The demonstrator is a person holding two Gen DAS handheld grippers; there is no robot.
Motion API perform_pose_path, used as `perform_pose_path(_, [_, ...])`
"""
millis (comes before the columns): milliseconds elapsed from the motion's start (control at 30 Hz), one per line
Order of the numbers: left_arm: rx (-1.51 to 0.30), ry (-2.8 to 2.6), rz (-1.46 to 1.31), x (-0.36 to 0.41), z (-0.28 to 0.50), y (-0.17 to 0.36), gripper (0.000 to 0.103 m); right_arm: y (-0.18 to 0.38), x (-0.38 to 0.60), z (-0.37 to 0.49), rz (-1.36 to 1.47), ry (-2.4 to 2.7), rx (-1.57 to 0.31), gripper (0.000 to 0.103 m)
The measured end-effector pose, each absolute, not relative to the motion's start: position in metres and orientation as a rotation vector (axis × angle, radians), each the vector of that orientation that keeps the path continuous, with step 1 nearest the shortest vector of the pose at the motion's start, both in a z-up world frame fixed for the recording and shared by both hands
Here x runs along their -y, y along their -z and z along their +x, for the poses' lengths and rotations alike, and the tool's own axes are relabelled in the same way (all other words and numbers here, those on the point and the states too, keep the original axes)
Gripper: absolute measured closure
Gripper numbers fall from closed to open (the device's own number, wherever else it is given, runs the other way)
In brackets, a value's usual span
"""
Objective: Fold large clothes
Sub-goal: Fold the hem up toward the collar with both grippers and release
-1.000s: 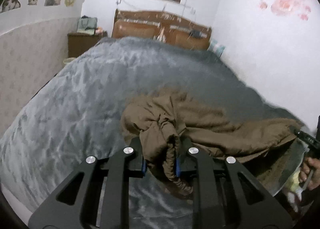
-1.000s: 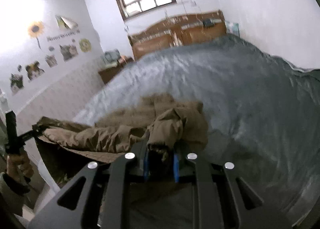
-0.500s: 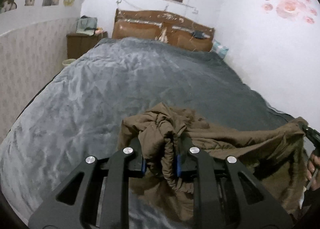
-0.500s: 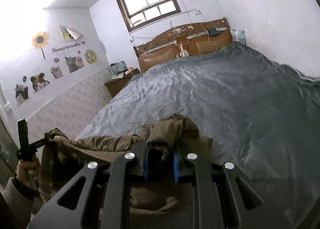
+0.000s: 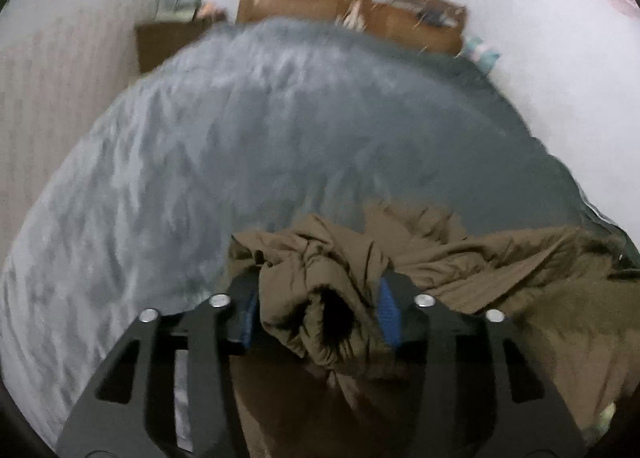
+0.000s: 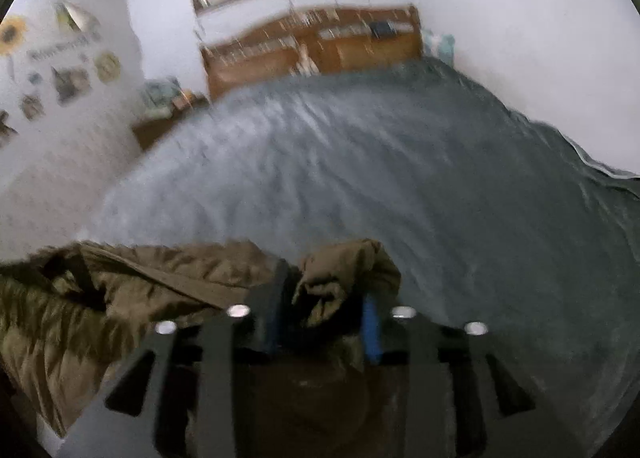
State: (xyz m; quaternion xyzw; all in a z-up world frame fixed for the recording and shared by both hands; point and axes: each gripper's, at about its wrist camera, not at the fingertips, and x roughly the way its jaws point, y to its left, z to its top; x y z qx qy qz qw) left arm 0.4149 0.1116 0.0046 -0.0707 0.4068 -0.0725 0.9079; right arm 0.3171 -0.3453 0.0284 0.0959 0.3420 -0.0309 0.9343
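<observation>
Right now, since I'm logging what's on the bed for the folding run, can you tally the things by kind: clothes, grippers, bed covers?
Clothes: 1, the brown padded jacket
Grippers: 2, the left gripper and the right gripper, both opening with jacket fabric between the jaws
Bed covers: 1, the grey blanket
Total: 4

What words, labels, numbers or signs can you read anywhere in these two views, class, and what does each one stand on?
No text can be read in either view.
A line of lettering stands on the left wall among the animal stickers and the sunflower sticker: too blurred to read.
The brown jacket, the grey bedspread and the wooden headboard show no label or print.
</observation>
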Motion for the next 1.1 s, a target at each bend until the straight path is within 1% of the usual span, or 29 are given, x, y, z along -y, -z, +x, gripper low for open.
perform_pose_path(33, [-0.855, 0.134, -0.152, -0.114, 0.417, 0.002, 0.046, -0.02, 0.347, 0.32, 0.202, 0.082, -0.713, 0.044])
perform_pose_path(67, [-0.864, 0.124, -0.155, -0.114, 0.416, 0.006, 0.039, -0.01, 0.35, 0.317, 0.217, 0.091, -0.717, 0.036])
perform_pose_path(100, [-0.86, 0.128, -0.158, -0.115, 0.41, 0.009, 0.025, -0.006, 0.351, 0.313, 0.232, 0.097, -0.708, 0.022])
perform_pose_path(133, [-0.839, 0.129, -0.15, -0.116, 0.403, 0.007, 0.017, -0.004, 0.352, 0.301, 0.248, 0.103, -0.671, 0.014])
perform_pose_path(167, [-0.812, 0.126, -0.134, -0.119, 0.398, 0.002, 0.005, -0.003, 0.351, 0.293, 0.249, 0.098, -0.646, 0.013])
perform_pose_path(200, [-0.751, 0.116, -0.096, -0.118, 0.387, -0.008, 0.004, -0.002, 0.349, 0.286, 0.239, 0.088, -0.634, 0.012])
perform_pose_path(333, [-0.624, 0.099, -0.065, -0.137, 0.35, -0.04, 0.003, -0.001, 0.345, 0.265, 0.215, 0.075, -0.614, 0.011])
perform_pose_path(467, [-0.59, 0.12, -0.055, -0.138, 0.32, -0.047, 0.003, -0.004, 0.34, 0.245, 0.247, 0.055, -0.595, 0.009])
perform_pose_path(600, [-0.601, 0.216, 0.01, -0.098, 0.274, -0.007, 0.003, 0.004, 0.317, 0.22, 0.226, -0.013, -0.594, 0.008])
perform_pose_path(733, [-0.622, 0.233, 0.224, -0.044, 0.235, 0.054, 0.003, 0.034, 0.279, 0.203, 0.102, -0.096, -0.627, 0.008])
perform_pose_path(800, [-0.637, 0.238, 0.28, -0.025, 0.237, 0.071, 0.003, 0.053, 0.259, 0.206, 0.017, -0.118, -0.674, 0.008])
perform_pose_path(900, [-0.649, 0.227, 0.276, -0.016, 0.254, 0.079, 0.003, 0.071, 0.247, 0.213, -0.014, -0.123, -0.68, 0.008])
perform_pose_path(967, [-0.697, 0.206, 0.229, -0.019, 0.28, 0.087, 0.003, 0.079, 0.245, 0.222, -0.022, -0.102, -0.671, 0.003])
perform_pose_path(1100, [-0.761, 0.147, 0.099, -0.03, 0.331, 0.097, 0.003, 0.091, 0.246, 0.259, -0.02, -0.028, -0.652, 0.002])
